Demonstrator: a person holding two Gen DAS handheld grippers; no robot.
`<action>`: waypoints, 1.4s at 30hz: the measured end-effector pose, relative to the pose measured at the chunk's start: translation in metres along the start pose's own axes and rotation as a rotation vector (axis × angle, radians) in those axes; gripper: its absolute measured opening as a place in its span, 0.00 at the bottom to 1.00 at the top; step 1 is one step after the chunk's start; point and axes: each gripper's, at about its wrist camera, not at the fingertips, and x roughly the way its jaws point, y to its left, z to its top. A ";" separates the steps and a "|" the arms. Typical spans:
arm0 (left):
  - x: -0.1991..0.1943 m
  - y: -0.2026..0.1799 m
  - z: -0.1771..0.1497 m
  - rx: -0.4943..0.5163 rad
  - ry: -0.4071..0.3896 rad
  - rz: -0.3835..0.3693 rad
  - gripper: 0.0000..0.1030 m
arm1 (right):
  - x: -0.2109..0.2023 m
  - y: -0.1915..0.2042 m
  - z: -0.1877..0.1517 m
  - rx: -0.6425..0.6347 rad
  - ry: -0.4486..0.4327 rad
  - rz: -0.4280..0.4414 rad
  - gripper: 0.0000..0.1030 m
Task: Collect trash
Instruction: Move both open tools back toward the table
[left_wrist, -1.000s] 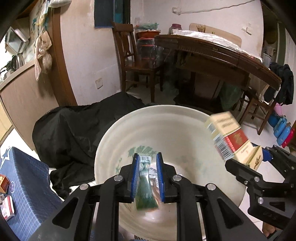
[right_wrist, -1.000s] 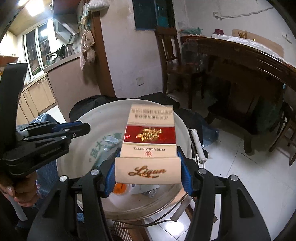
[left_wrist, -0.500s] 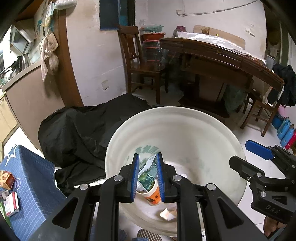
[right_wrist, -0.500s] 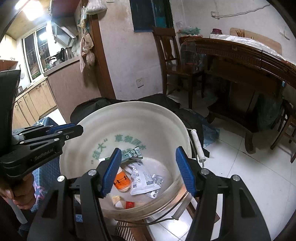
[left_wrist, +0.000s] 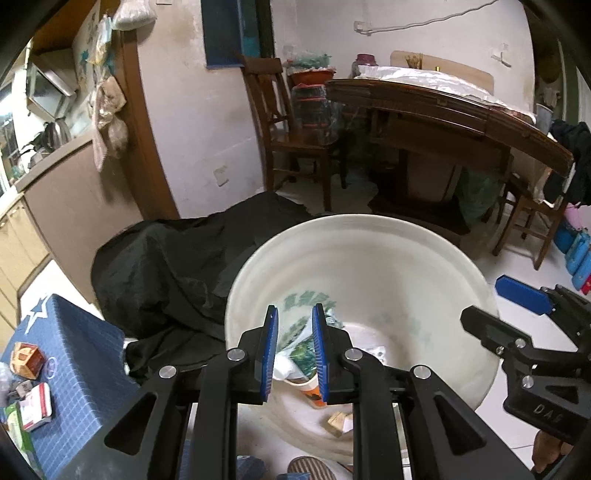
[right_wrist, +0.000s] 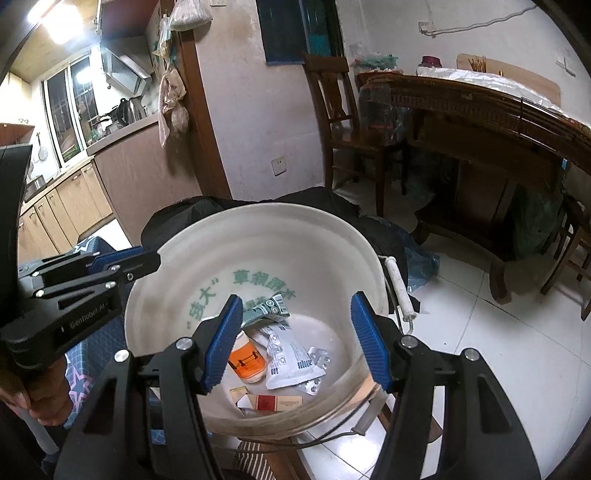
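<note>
A: Start at your right gripper (right_wrist: 297, 341). What sits between its 2 blue pads (right_wrist: 223, 341)?

B: Nothing. Your jaws stand wide apart and empty above the white bucket (right_wrist: 258, 236). Through the gap you see trash on the bucket floor: an orange-labelled cup (right_wrist: 246, 360), a white pouch (right_wrist: 291, 360), a silver blister strip (right_wrist: 317, 358), a green wrapper (right_wrist: 267, 308), and at the near edge a red and cream cigarette pack (right_wrist: 275, 401).

A: Is that pack fully visible?

B: No. Your own gripper frame and the bucket's near wall cut off part of it, and the small pieces beside it are too blurred to name.

A: And your left gripper (left_wrist: 294, 350)?

B: Its pads (left_wrist: 269, 354) stand close together with a narrow gap. They pinch nothing: the green and white wrapper (left_wrist: 301, 345) you see through the gap lies lower down, inside the bucket (left_wrist: 369, 236). The bucket looks smeared in this view, so its printed green lettering is unreadable here.

A: Further out?

B: A black cloth (left_wrist: 170, 266) lies heaped just behind the bucket, its far side hidden. At the left edge, a blue gridded surface (left_wrist: 74, 354) carries small boxes (left_wrist: 33, 404), cut off by the frame. In the right wrist view, only part of your hand (right_wrist: 22, 391) shows under the left gripper's handle.
</note>
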 end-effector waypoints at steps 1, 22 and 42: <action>-0.002 0.002 -0.002 -0.004 -0.002 0.013 0.19 | 0.000 0.003 0.001 -0.002 -0.002 0.002 0.57; -0.048 0.083 -0.053 -0.164 0.041 0.238 0.21 | 0.012 0.081 0.005 -0.098 0.000 0.105 0.56; -0.103 0.160 -0.120 -0.310 0.072 0.451 0.22 | 0.021 0.186 -0.017 -0.220 0.063 0.263 0.50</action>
